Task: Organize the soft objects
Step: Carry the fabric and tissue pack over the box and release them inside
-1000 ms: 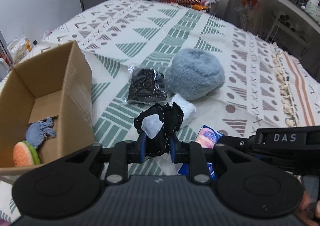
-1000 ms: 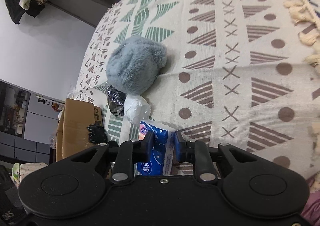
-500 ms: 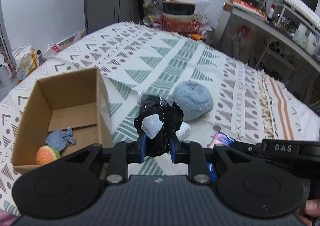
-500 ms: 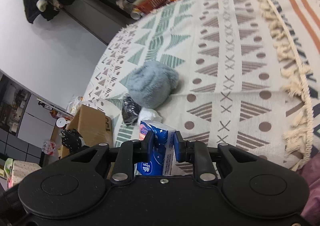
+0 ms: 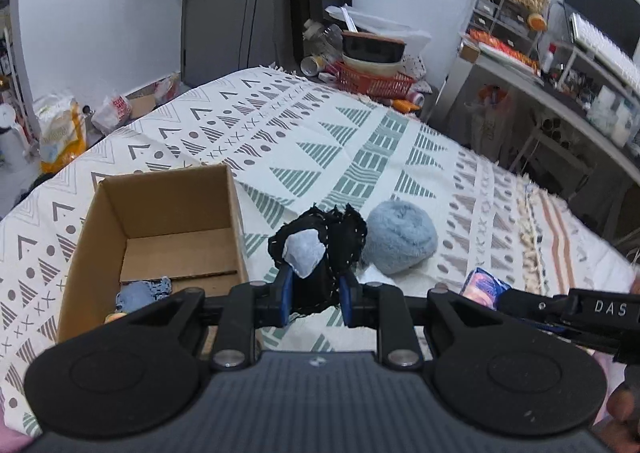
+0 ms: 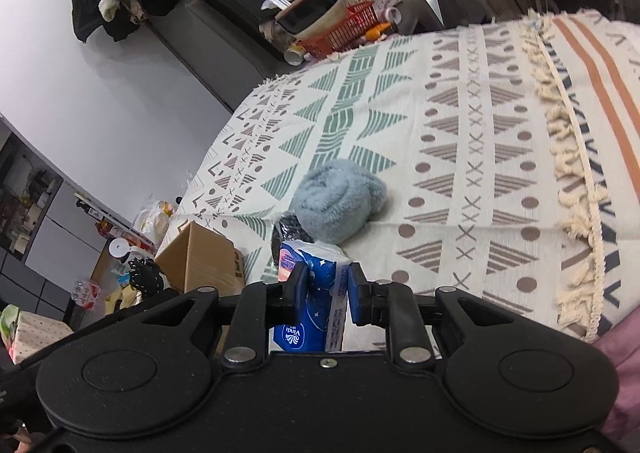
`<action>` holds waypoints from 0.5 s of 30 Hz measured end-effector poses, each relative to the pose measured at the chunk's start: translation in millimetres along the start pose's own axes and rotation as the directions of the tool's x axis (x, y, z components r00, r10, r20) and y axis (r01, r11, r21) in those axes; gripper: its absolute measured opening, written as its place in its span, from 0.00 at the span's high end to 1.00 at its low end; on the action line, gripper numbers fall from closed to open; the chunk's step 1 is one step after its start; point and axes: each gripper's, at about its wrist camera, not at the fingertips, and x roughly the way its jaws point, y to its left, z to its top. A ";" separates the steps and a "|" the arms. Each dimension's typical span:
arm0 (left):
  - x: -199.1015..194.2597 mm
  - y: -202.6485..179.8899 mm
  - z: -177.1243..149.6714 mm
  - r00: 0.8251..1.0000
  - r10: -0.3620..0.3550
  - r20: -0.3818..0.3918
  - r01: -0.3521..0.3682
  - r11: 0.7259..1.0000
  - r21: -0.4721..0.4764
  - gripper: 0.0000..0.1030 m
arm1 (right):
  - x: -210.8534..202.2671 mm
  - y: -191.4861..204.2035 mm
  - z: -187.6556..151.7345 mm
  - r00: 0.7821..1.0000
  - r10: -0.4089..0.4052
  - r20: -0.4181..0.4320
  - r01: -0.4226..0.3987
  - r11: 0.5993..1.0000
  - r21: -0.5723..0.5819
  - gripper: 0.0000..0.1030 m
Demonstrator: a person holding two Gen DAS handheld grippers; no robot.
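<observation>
1. While both grippers hang above the bed, the left gripper is clamped on a black cloth with a pale grey patch, held clear of the blanket.
2. That cloth sits just right of the box in the left wrist view.
3. An open cardboard box, it stands on the blanket; a blue knitted piece lies on its floor, and a bit of orange shows beside it.
4. Pinched in the right gripper is a blue tissue pack, upright between the pads and lifted off the bed.
5. The same pack shows at the right of the left wrist view.
6. A fluffy blue ball rests on the blanket, right of the black cloth and apart from the box.
7. A dark packet lies touching the ball in the right wrist view.
8. A red basket of clutter stands beyond the bed's far end.
</observation>
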 end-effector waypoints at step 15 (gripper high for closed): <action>-3.5 52.7 13.9 1.000 0.007 0.010 -0.006 0.992 -0.122 0.78 | 5.1 62.8 12.0 0.998 0.055 0.009 -0.054 0.994 -0.091 0.80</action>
